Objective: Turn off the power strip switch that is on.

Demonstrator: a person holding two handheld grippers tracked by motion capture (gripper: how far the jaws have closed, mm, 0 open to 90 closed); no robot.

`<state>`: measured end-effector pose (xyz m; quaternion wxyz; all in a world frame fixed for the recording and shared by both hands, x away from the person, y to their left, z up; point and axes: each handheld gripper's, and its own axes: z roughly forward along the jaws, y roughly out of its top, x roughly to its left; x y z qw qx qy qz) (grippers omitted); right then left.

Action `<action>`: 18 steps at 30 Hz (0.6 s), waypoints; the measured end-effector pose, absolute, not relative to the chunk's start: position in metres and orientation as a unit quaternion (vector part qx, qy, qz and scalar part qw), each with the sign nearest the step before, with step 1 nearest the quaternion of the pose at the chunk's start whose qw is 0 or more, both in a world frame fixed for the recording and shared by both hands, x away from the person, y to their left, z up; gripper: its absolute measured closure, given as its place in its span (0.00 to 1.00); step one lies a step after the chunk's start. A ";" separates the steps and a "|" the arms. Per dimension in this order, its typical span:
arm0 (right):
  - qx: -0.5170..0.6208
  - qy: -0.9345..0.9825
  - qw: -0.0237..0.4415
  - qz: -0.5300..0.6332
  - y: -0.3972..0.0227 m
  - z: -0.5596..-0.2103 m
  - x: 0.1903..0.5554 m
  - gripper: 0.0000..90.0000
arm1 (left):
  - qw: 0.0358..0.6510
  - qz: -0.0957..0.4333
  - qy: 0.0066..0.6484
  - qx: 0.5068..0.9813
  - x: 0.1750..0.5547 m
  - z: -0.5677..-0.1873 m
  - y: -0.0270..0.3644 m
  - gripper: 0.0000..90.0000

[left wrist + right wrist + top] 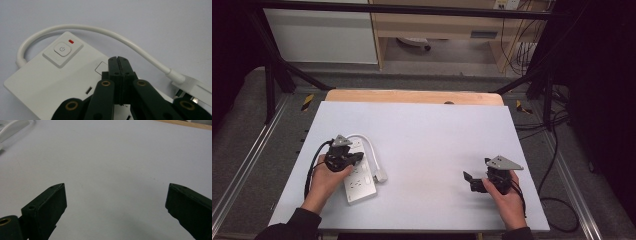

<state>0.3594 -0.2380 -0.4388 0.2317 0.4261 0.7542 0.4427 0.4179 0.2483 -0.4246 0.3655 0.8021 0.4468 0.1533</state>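
Both forearms come in from the near edge of the high view, dark sleeves at the wrists. The left hand [326,181] grips the left gripper [357,159] from behind, knuckles up; its jaws are pressed together, tips meeting with nothing between them. The right hand [507,197] holds the right gripper [468,179] pointing toward the left one, well apart from it. Its jaws stand wide apart, with nothing between them.

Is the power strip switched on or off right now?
On: the small red light beside the power button on the white power strip glows.
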 end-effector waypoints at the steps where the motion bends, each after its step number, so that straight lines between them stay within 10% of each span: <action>1: 0.426 0.754 0.231 0.443 -0.238 -0.439 0.359 0.04 | 0.364 0.153 0.448 0.802 0.418 -0.424 0.248 1.00; 18: 0.424 0.756 0.230 0.442 -0.237 -0.439 0.359 0.04 | 0.367 0.152 0.450 0.800 0.418 -0.425 0.248 1.00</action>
